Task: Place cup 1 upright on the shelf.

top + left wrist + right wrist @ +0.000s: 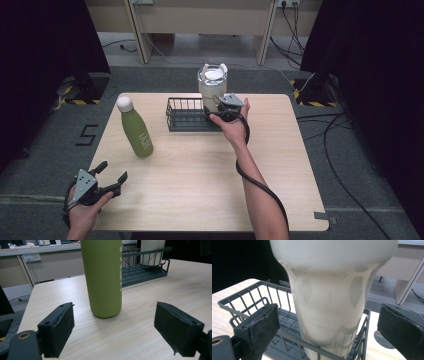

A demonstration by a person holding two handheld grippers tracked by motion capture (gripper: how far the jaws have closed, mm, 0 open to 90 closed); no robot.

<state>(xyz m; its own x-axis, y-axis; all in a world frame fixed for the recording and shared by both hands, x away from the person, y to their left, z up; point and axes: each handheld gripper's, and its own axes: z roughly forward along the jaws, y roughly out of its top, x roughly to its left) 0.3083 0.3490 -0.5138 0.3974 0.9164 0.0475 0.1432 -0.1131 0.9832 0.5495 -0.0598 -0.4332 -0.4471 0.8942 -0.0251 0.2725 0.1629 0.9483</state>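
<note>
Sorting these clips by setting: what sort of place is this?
Probably a lab or recording room, not a home: black curtains flank a lone wooden table, hazard-taped stand bases sit on grey carpet, and cables trail across it.

Your grippers, left (pixel 112 176) and right (pixel 216 106), are black with grey triangular top plates, foam-padded jaws and trailing black cables; your forearms are unsleeved.

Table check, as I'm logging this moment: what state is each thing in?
Green bottle: upright on the table, white cap on, untouched.
White cup: upright in the wire basket's right end, lid on.
Wire basket: on the table, holding the cup.
Left claw: open, clear of the bottle.
Right claw: open at the cup, pads off it.
</note>
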